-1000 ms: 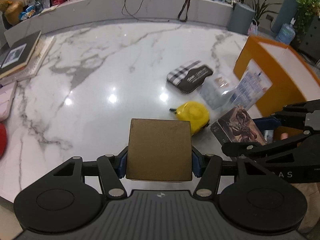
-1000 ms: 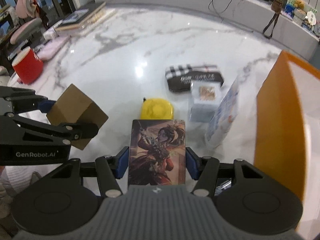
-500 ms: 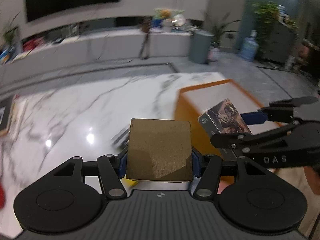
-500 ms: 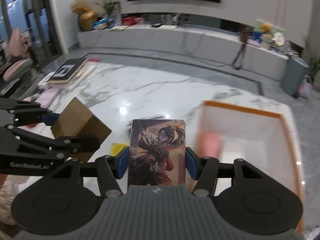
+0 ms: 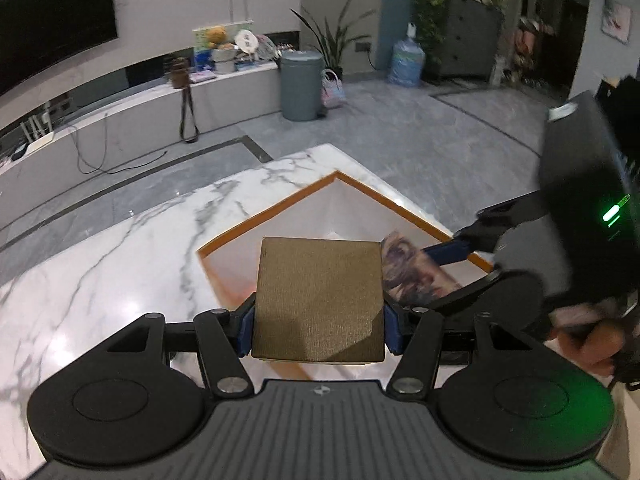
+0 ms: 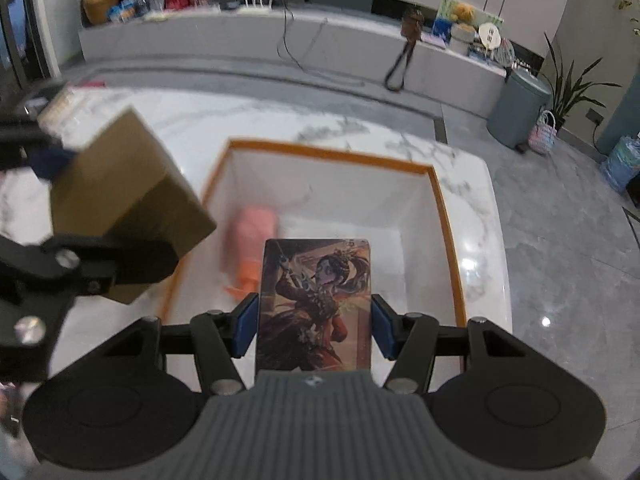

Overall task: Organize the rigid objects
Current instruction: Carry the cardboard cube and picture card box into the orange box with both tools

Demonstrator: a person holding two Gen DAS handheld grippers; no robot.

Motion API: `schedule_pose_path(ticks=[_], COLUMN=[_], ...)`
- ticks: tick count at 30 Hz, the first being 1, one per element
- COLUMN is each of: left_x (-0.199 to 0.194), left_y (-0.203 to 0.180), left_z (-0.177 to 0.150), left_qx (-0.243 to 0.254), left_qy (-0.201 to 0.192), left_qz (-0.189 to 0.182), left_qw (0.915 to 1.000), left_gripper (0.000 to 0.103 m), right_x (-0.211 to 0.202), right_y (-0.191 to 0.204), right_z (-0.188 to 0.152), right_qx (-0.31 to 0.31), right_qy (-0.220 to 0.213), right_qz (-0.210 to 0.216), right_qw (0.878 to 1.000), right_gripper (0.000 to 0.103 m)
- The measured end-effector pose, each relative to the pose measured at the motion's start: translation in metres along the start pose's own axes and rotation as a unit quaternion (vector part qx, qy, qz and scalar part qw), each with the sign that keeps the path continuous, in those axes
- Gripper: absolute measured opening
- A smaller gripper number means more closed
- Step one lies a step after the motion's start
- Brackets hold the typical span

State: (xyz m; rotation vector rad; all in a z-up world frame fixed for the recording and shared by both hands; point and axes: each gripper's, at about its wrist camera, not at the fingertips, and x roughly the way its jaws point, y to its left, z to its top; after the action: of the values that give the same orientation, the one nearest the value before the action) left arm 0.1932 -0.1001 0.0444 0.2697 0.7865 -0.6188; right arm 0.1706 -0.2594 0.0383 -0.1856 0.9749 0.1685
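Note:
My left gripper (image 5: 318, 324) is shut on a brown cardboard box (image 5: 318, 300) and holds it above the near edge of the orange-rimmed white bin (image 5: 280, 210). The cardboard box also shows in the right wrist view (image 6: 120, 196), at the bin's left rim. My right gripper (image 6: 316, 330) is shut on a flat box with a picture of a warrior woman (image 6: 316, 304) and holds it over the bin (image 6: 332, 148). That picture box shows blurred in the left wrist view (image 5: 416, 272). A pink and orange object (image 6: 248, 240) lies inside the bin.
The bin stands at the corner of a white marble table (image 5: 120, 256). Beyond the table edge is grey floor with a grey trash can (image 5: 300, 84) and a long low counter (image 6: 280, 40) with cables and small items.
Both grippers have swung right from the table's middle, with their boxes, to above the bin. The yellow object and other items on the table have left view.

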Motion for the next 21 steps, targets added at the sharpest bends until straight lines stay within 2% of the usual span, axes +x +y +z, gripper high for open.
schedule_pose_path(ticks=[5, 11, 21], left_x=[0.034, 0.067, 0.088], left_y=[0.003, 0.017, 0.025], left_z=[0.011, 0.012, 0.007], left_qx=[0.016, 0.017, 0.019], left_qy=[0.016, 0.034, 0.051], left_qz=[0.007, 0.017, 0.017], left_qw=[0.9997, 0.9992, 0.9984], left_gripper=[0.068, 0.068, 0.068], right_x=[0.044, 0.074, 0.104], right_y=[-0.008, -0.012, -0.014], right_z=[0.006, 0.015, 0.030], right_qx=[0.002, 0.001, -0.017], right_qy=[0.025, 0.037, 0.044], right_qz=[-0.014, -0.029, -0.054], right_qw=[1.000, 0.999, 0.997], right_gripper=[0.058, 0.058, 0.058])
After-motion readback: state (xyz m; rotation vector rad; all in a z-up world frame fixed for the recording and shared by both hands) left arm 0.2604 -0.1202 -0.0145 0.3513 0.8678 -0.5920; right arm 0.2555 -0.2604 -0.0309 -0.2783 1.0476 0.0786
